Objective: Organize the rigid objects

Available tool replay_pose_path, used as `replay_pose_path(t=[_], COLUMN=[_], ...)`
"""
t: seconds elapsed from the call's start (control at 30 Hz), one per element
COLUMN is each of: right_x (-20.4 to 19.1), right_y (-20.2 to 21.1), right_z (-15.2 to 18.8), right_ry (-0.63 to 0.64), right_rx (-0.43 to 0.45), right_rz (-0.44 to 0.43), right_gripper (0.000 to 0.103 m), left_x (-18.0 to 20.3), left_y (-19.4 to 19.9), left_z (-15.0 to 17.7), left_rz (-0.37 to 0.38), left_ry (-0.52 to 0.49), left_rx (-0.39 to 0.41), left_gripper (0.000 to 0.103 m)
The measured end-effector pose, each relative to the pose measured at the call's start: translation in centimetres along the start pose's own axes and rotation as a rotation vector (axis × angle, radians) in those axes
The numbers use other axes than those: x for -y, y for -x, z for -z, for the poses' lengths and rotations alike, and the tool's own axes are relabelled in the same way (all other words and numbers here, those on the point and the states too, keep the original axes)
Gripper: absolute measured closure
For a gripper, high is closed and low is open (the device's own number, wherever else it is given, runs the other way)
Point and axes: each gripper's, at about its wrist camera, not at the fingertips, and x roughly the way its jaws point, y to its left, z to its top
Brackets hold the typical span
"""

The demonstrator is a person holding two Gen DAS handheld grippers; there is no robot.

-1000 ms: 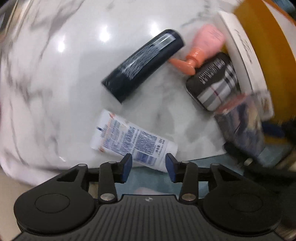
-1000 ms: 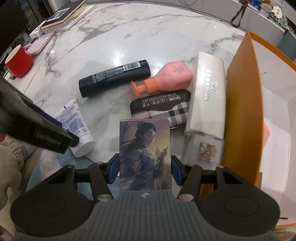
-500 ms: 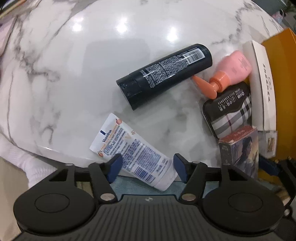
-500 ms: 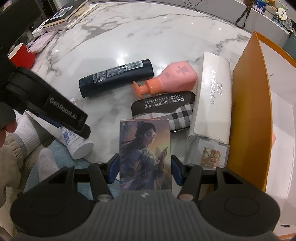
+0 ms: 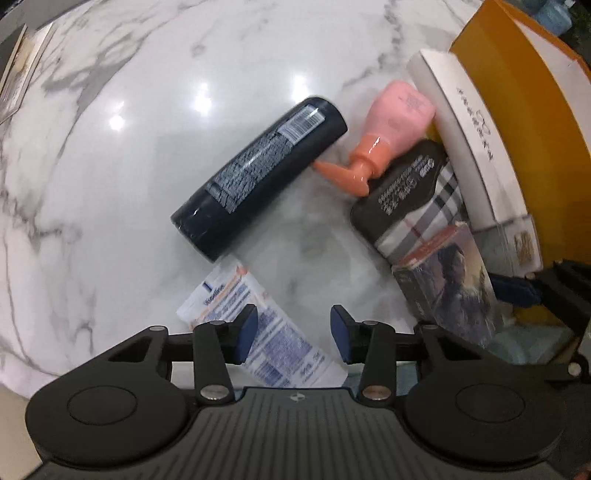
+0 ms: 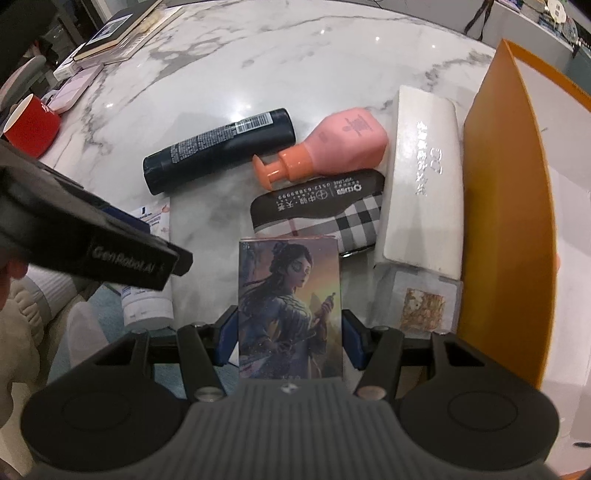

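My right gripper [image 6: 290, 338] is shut on a picture box [image 6: 290, 306] showing a woman, held above the table's near edge; it also shows in the left wrist view [image 5: 448, 284]. My left gripper [image 5: 290, 334] is open above a white tube [image 5: 266, 332], the jaws either side of it. On the marble lie a black bottle [image 5: 258, 177], a pink pump bottle [image 5: 391, 125], a plaid case [image 5: 413, 199] and a long white box [image 5: 469, 136] against the orange box [image 5: 524, 122].
The orange box [image 6: 502, 206] stands open at the right, white inside. A red mug [image 6: 31, 127] and books [image 6: 110, 33] sit at the far left. A small clear case [image 6: 421, 301] lies by the white box [image 6: 424, 173].
My left gripper has moved forward over the white tube and its jaws have narrowed slightly. The right gripper still holds the picture box in nearly the same place.
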Motion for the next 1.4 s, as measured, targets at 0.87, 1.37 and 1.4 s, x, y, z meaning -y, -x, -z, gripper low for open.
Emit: replay_pose_path(t=[0.87,1.37,1.4], right_x=[-1.3,0.2,0.2], right_y=[-1.4,2.5,3.0], right_z=[0.2,0.7,0.7], right_ry=[-0.001,-0.014,-0.011], right_rx=[0.023,0.114,0.123], right_rz=[-0.127,-0.122,-0.118], right_gripper=[0.046,0.046,0.046], left_x=[0.4,2.2,2.0], left_y=[-2.0,4.6,5.2], left_z=[2.0,2.4,2.4], left_rz=[0.002,0.044,0.046], left_ry=[0.028,-0.029,-0.031], left_rx=[-0.009,0.119,0.130], left_gripper=[0.051,0.052,0.052])
